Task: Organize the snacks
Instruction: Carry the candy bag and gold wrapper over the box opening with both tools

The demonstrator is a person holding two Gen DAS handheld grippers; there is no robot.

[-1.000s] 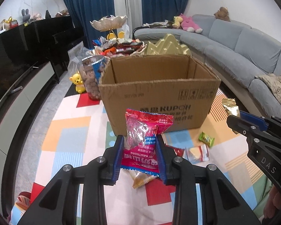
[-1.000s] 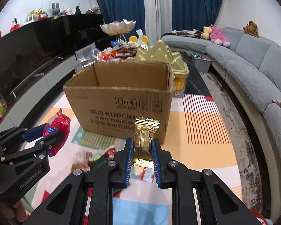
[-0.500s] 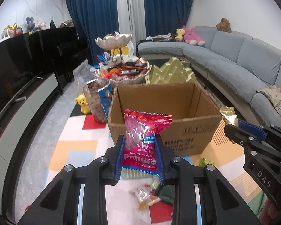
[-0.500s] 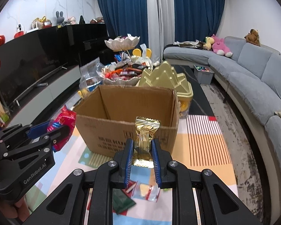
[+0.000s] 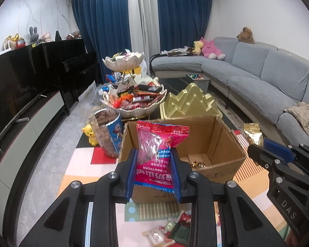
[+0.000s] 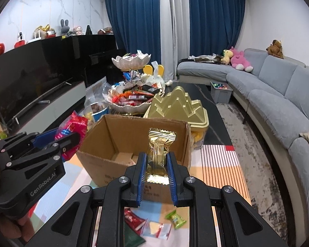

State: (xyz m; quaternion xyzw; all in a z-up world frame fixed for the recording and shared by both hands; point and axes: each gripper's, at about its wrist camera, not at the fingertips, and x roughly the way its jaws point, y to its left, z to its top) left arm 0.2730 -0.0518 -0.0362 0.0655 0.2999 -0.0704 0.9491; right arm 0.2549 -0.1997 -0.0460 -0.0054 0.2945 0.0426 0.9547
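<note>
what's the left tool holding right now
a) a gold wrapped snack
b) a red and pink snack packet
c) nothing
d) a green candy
b: the left tool is clamped on a red and pink snack packet, raised in front of the open cardboard box.

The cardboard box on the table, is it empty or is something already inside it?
Not empty. The cardboard box is open on top, and in the left wrist view a few small gold pieces lie on its floor; most of it is bare.

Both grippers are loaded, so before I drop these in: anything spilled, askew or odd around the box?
Yes: several loose snack packets lie scattered on the mat in front of the cardboard box, not in it. The box stands upright and open, nearly empty.
</note>
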